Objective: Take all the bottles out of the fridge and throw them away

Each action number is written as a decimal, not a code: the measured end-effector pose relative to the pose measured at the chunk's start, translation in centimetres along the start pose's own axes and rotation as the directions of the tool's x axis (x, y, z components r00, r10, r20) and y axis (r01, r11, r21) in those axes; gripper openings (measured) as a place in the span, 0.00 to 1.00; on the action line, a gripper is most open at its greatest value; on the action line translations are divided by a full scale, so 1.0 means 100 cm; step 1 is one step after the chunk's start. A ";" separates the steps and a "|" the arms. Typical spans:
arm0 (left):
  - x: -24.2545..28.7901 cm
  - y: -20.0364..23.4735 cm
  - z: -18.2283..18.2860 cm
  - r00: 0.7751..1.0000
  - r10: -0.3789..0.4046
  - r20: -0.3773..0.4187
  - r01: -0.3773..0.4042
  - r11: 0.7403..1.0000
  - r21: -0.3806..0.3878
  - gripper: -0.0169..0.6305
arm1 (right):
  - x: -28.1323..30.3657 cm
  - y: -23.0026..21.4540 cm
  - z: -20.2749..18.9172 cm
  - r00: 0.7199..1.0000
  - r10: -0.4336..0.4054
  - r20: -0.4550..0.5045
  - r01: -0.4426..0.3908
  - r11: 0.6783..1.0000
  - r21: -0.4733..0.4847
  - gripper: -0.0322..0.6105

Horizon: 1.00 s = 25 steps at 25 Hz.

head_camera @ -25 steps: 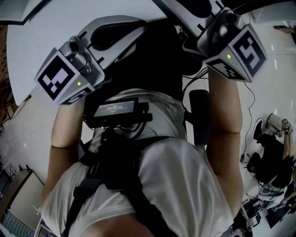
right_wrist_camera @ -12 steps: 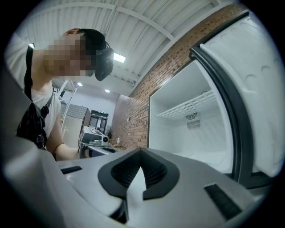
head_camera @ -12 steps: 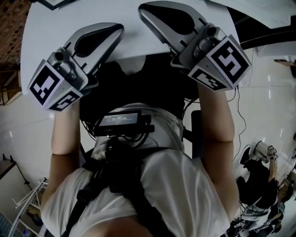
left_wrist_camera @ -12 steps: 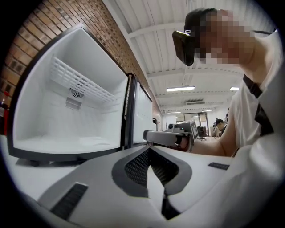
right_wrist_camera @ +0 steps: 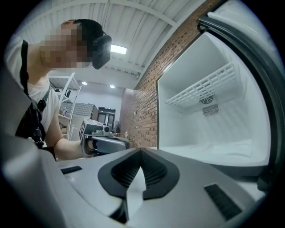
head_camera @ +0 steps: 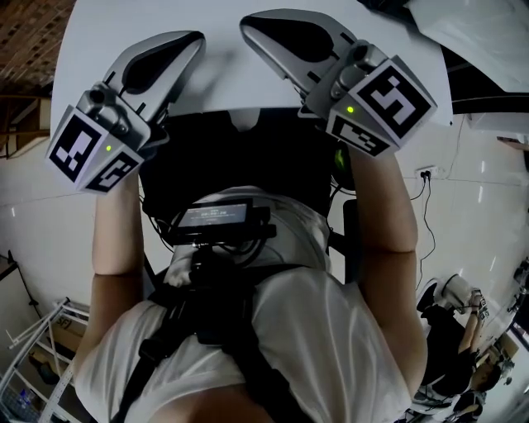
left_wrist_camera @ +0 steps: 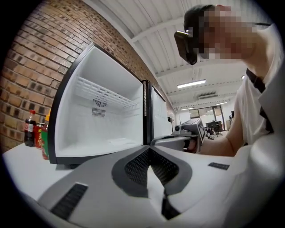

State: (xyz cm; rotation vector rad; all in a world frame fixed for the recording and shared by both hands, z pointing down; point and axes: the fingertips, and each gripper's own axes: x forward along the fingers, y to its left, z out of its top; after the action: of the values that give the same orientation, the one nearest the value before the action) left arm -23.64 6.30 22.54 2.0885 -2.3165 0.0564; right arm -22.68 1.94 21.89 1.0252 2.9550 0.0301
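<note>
The small fridge stands open on the white table. Its white inside shows only a wire shelf and no bottle. Two bottles stand on the table left of the fridge: a dark cola bottle and a red-labelled one. My left gripper and right gripper hang side by side over the table's near edge, both shut and empty. In the left gripper view the jaws meet before the fridge, with the right gripper beside them. The left gripper shows in the right gripper view.
A brick wall runs behind the fridge. The fridge door stands swung open, and its dark edge lies close on the right. Another person is on the floor at lower right, and a white rack at lower left.
Both grippers have come forward over the white table, which now fills the top of the head view. Their jaws have stayed shut and empty.
</note>
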 end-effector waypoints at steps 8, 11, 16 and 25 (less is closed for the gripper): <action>-0.001 0.014 -0.004 0.999 0.038 -0.009 -0.038 0.999 0.007 0.04 | 0.010 -0.010 -0.012 0.999 0.009 -0.038 -0.009 1.000 0.013 0.05; -0.001 0.016 -0.006 0.999 0.045 -0.006 -0.045 0.999 0.005 0.04 | 0.012 -0.008 -0.011 0.999 0.014 -0.036 -0.014 1.000 0.007 0.05; 0.002 0.009 -0.001 1.000 -0.001 0.011 0.001 1.000 0.009 0.04 | 0.012 -0.008 -0.005 0.999 0.005 -0.032 -0.005 1.000 0.002 0.05; 0.007 0.007 0.001 1.000 -0.003 0.024 0.003 1.000 -0.006 0.04 | 0.004 -0.015 0.001 0.999 -0.029 -0.026 0.028 0.999 -0.022 0.05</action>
State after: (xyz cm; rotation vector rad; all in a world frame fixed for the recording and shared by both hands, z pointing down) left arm -24.43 5.68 22.43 2.1017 -2.3240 0.0238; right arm -23.94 1.06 21.77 0.9877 2.9855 0.0751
